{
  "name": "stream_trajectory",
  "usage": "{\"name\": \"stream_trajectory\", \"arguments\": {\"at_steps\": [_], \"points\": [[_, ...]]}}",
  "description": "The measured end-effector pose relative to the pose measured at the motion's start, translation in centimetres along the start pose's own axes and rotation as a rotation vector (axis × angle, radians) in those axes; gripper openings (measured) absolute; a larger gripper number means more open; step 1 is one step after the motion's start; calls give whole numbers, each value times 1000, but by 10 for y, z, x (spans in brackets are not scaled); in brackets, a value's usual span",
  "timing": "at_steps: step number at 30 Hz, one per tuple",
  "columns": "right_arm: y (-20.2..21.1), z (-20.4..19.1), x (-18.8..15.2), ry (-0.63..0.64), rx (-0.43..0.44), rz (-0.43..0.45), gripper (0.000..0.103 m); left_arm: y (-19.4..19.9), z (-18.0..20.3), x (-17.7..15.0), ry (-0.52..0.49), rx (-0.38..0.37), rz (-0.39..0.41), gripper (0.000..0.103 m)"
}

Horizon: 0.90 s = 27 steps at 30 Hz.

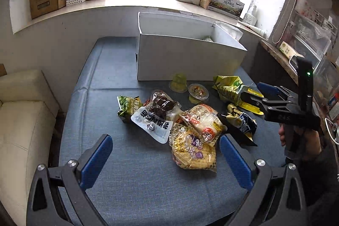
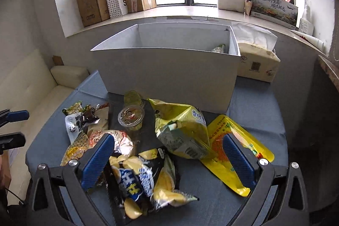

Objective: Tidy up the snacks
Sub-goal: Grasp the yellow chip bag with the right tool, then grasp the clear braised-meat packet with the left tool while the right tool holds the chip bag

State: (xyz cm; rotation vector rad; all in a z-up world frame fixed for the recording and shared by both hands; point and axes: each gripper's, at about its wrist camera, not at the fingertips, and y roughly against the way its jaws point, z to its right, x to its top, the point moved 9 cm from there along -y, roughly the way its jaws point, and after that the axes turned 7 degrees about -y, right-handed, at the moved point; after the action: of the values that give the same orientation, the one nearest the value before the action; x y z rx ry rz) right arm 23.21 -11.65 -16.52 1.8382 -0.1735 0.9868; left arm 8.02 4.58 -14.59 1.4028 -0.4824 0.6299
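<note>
Left gripper [image 1: 166,159] and right gripper [image 2: 167,159] both gape wide, empty, above snack packets [image 1: 190,126] before the white box [image 1: 186,56]

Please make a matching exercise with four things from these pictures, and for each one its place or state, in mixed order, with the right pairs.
Things:
1. white box
2. black chip bag
3. jelly cup
4. tissue pack

Places or states:
A. between the open right gripper fingers
B. right of the box, beside it
C. open on top, behind the snacks
D. on its side, lid facing the right camera

Pairs: 1-C, 2-A, 3-D, 4-B
</note>
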Motion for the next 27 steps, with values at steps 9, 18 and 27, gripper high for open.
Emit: {"name": "stream_trajectory", "arguments": {"at_steps": [9, 18, 27], "points": [[-58, 13, 0, -23, 10, -128, 97, -6, -25, -14, 36, 31, -28, 103], [-47, 16, 3, -49, 2, -101, 60, -18, -41, -19, 68, 42, -47, 103], [24, 15, 21, -116, 50, 45, 60, -48, -29, 7, -40, 34, -53, 103]]}}
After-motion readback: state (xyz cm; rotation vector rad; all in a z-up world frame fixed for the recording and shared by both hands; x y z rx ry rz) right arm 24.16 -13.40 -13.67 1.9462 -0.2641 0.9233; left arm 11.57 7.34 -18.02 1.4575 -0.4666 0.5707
